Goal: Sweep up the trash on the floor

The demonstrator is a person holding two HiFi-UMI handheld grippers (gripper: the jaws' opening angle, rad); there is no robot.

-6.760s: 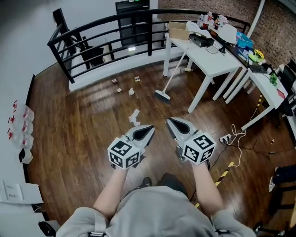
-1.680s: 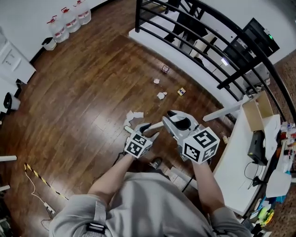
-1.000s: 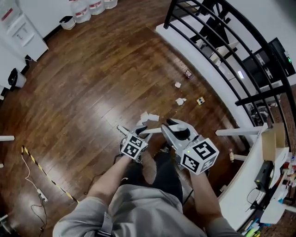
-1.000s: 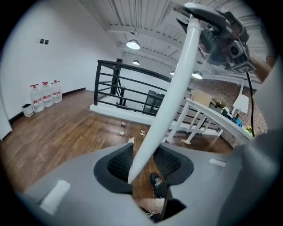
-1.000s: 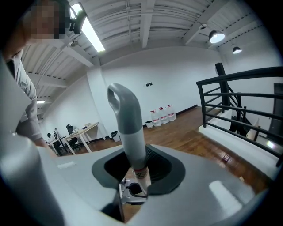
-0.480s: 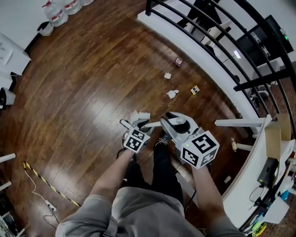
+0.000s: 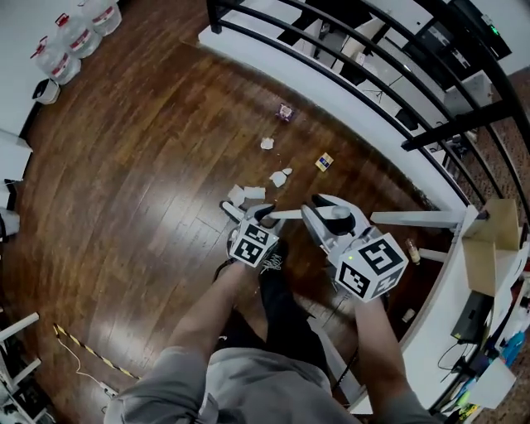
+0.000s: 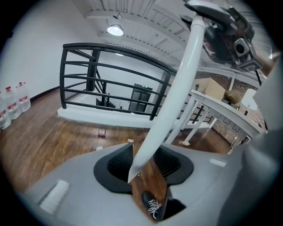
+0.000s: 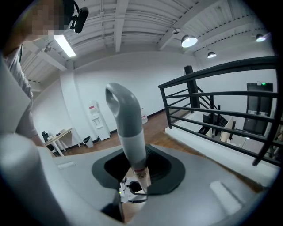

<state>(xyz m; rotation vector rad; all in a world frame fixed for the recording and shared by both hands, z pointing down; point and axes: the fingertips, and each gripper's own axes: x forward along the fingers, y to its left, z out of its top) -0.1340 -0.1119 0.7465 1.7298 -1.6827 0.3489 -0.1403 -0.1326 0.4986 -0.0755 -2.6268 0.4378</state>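
Over the floor, left tongs and right tongs grip the broom, which slants down leftward.

left claw, right claw, both gripping broom

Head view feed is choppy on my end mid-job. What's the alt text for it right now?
Seen from above, the left gripper and right gripper both clamp a white broom handle over a dark wood floor. Crumpled paper scraps and a small yellow box lie just ahead, toward a black railing.
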